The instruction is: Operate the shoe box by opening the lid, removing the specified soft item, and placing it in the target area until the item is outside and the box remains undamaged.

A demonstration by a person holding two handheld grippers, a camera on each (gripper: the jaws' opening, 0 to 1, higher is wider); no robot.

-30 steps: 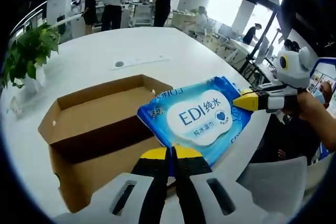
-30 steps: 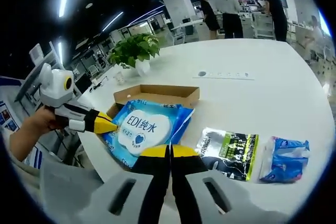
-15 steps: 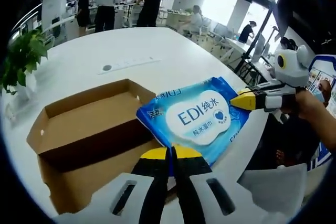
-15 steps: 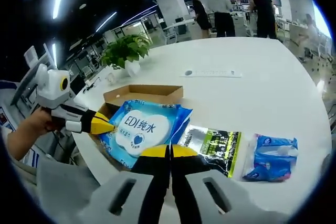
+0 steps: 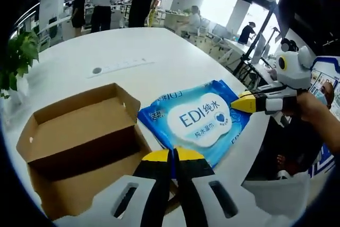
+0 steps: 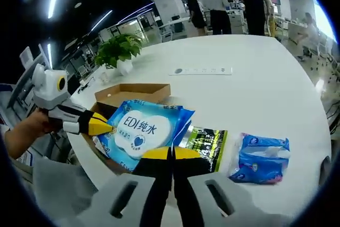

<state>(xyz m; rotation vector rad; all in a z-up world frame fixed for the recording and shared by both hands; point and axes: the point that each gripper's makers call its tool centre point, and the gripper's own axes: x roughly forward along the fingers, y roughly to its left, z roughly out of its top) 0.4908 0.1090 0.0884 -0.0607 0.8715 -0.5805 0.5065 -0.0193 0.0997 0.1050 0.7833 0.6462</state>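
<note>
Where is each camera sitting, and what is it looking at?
Left gripper view: rides the left gripper, looks over the open shoe box and wipes pack; the right gripper and a hand show.
Right gripper view: rides the right gripper, faces the same pack, a green packet and blue pouch.
Both share pack and box.

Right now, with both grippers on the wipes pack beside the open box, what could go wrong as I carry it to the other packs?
Each gripper pinches only an edge of the soft wipes pack, so it may sag, tear or slip if they pull apart.

The pack looks close to the open box; dragging it could catch and bend the cardboard wall.

The black-and-green packet lies just beside it, so a low sweep could shove that packet.
</note>
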